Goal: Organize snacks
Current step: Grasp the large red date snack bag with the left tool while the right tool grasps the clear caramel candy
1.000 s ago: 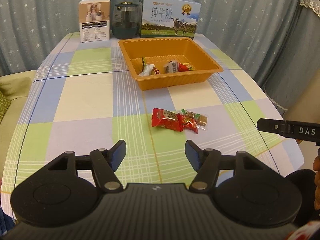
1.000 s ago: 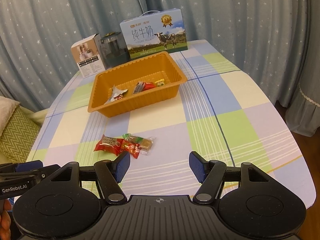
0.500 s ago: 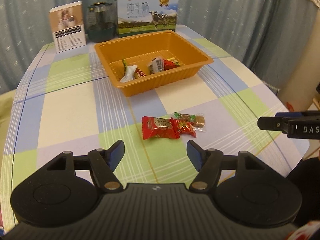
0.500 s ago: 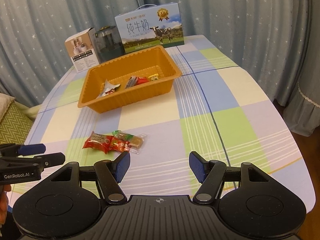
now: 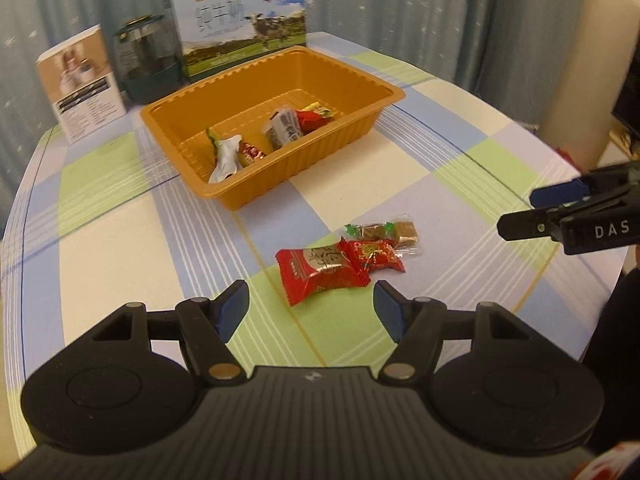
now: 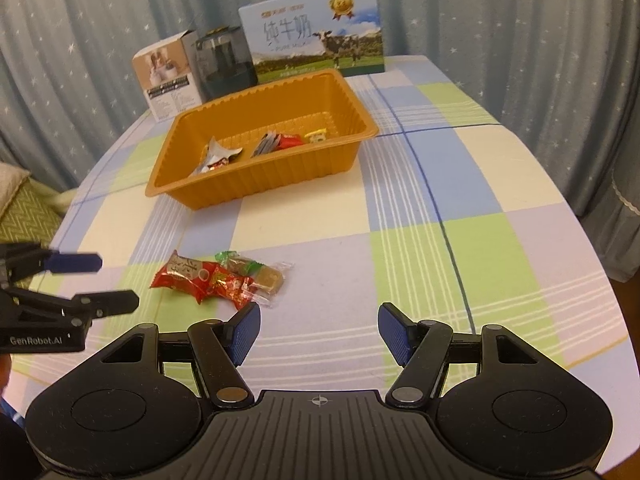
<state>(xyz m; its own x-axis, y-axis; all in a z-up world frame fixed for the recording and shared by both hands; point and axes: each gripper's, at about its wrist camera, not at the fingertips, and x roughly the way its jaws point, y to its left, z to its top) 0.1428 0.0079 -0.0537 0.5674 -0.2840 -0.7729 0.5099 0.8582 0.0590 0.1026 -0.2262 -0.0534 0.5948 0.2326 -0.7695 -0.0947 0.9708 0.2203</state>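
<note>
The left gripper (image 5: 311, 309) gapes wide and empty just before the red packet (image 5: 320, 271), the right gripper (image 6: 319, 333) likewise; overlapping sweets (image 5: 380, 240) risk dragging along.

Two matte black hand-held grippers with blue finger pads

The left gripper (image 5: 311, 307) has a ribbed black body, two round domed housings, angled link arms with silver pivot screws, and a small emblem at the centre; seen from the right wrist its side reads "GenRobot.AI" in white. The right gripper (image 6: 319, 327) is built the same, its blue pads (image 6: 245, 330) finely ribbed; from the left wrist, white letters "DAS" show on its side.
</note>
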